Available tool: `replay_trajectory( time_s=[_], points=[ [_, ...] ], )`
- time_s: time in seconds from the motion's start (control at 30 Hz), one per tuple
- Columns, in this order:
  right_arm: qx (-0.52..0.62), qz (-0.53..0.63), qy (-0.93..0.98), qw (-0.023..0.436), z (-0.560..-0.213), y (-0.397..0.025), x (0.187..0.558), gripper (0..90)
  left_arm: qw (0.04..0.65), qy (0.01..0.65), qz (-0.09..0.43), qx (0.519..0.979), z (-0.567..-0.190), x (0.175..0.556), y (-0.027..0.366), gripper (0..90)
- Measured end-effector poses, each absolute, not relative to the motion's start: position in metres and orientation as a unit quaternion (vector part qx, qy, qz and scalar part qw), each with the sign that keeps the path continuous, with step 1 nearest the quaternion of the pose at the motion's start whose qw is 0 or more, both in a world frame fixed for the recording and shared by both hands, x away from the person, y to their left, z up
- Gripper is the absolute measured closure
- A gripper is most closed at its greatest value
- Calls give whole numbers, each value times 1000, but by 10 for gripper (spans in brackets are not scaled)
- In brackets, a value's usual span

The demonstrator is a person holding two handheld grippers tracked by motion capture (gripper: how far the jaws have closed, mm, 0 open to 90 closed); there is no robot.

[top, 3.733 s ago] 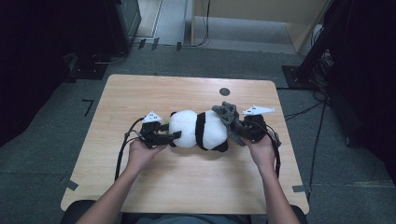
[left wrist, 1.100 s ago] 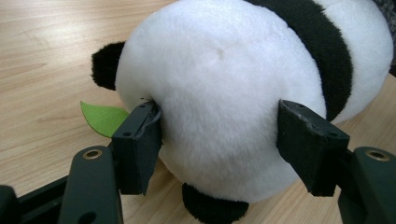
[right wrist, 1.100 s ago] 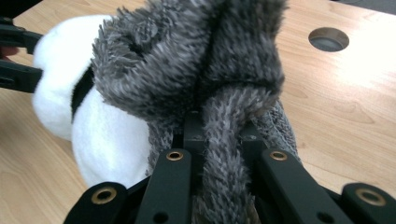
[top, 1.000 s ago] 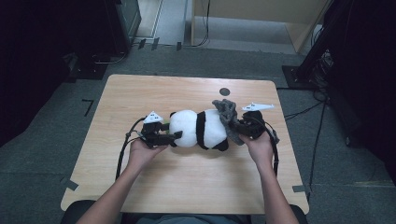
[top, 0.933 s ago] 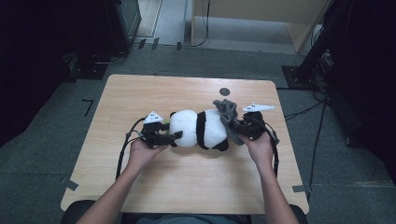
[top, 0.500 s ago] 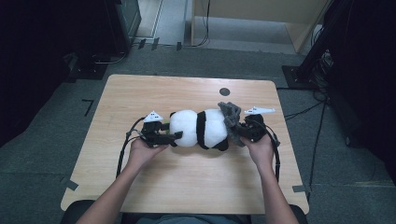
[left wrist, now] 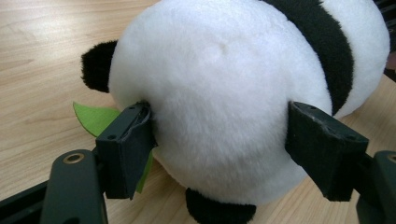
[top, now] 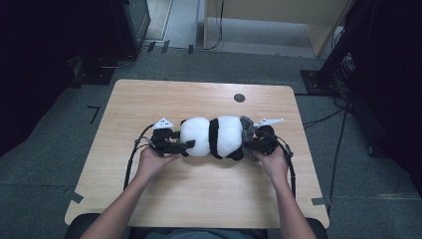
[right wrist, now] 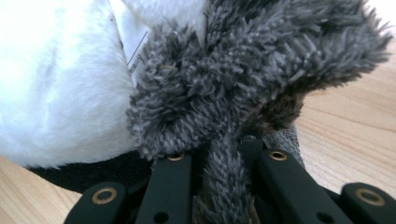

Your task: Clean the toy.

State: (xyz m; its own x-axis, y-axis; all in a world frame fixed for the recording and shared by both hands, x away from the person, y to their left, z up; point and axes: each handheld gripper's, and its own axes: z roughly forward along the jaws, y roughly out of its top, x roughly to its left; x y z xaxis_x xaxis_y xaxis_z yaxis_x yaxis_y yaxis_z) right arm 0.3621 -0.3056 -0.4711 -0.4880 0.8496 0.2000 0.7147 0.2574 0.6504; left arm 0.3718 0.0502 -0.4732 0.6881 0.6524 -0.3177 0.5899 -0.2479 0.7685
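Both forearms reach forward, left tongs [top: 185, 144] spread wide and pressing in, right tongs [top: 250, 144] nearly closed.

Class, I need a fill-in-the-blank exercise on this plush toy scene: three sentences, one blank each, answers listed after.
1. The left gripper has its jaws on either side of the plush ____'s white body.
2. The right gripper is shut on a piece of ____ fuzzy cloth.
3. A ____ felt leaf lies under the toy.

Answers: panda; grey; green
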Motion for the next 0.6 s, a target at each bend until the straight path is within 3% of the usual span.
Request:
replay_trajectory(
  time_s=[0.6],
  points=[
    [496,324,802,79,-481,-308,368,801,478,388,25,788,-475,374,54,269]
  ],
)
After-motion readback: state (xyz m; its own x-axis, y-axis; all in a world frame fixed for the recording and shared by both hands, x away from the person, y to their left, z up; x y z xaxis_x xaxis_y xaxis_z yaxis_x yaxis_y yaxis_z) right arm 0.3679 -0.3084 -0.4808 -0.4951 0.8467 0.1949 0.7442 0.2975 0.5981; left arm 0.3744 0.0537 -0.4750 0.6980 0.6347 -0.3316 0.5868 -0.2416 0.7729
